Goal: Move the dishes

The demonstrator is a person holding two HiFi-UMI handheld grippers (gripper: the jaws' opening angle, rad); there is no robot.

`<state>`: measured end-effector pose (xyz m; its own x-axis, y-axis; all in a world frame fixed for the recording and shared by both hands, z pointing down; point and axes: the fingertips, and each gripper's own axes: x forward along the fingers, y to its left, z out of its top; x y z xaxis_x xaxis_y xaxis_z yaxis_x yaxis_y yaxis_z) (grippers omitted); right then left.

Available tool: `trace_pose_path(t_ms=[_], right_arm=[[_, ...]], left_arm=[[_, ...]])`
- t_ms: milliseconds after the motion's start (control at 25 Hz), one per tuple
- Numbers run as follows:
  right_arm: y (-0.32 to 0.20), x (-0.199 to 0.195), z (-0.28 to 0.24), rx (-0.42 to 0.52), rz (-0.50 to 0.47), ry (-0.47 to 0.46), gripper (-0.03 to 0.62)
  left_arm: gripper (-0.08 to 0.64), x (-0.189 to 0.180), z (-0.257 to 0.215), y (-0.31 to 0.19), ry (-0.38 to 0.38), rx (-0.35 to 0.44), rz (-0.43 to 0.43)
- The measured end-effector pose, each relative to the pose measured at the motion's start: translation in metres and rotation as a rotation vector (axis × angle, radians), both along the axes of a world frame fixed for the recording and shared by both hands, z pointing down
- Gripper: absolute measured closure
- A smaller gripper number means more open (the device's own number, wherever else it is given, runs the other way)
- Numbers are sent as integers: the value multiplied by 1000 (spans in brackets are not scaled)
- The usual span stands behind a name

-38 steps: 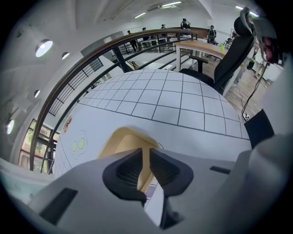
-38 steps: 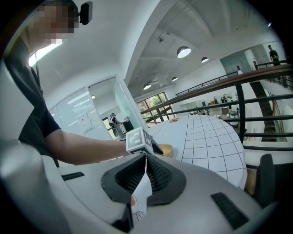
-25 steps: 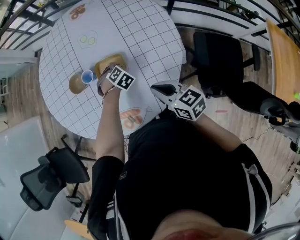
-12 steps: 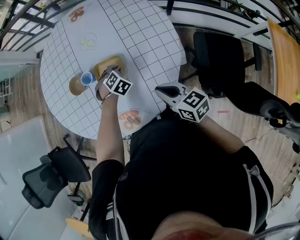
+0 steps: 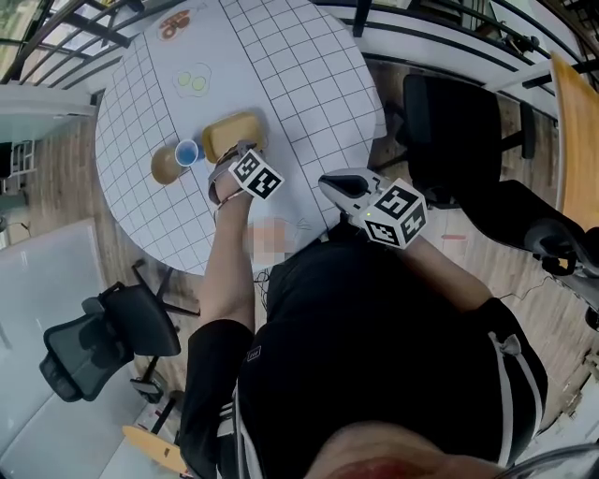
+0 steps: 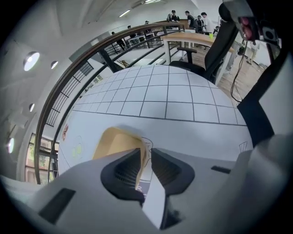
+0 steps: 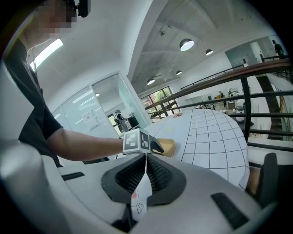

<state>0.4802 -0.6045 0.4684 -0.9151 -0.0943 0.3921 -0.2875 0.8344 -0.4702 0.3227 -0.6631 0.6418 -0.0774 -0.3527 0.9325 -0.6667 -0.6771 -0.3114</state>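
Observation:
A yellow rectangular dish lies on the round gridded table, beside a blue cup and a brown bowl. My left gripper points steeply down at the dish's near edge. In the left gripper view the dish's rim stands between the jaws of the left gripper. It lies against one pad with a gap at the other; these jaws have just been opening. My right gripper hovers at the table's near edge, shut and empty. It looks toward the dish.
Printed food pictures mark the cloth, green rounds and one at the far rim. A black office chair stands right of the table, another at the lower left. A railing runs beyond the table.
The left gripper has drawn back a little from the dish toward the near edge. Dish, cup and bowl keep their places; the right gripper has not moved.

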Motion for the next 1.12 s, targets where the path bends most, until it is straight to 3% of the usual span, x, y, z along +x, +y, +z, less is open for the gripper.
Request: trace_pose_path(t_ms=[480,600,720,800,920,1120], right_arm=[[-1,21,7,-20,-30,12,571],[-4,23,5,-14,-45,9,571],[-7,13,1,0,-69,-7,571],[-7,0,-5,17,-93,-21,571],[1,-21,-17,50,-125,-37,571],[27,-68,-37,102,-152,-62,571]], left_arm=[[485,-4,0,-31,-42,30,-36],[444,4,-13,-32,-46,79,-40],[440,2,-41,-32,-23,177,-85],[442,-1,-67,-29,28,269,-138],[442,4,-110,-10,172,400,-225],[451,-4,-163,52,308,542,-291]])
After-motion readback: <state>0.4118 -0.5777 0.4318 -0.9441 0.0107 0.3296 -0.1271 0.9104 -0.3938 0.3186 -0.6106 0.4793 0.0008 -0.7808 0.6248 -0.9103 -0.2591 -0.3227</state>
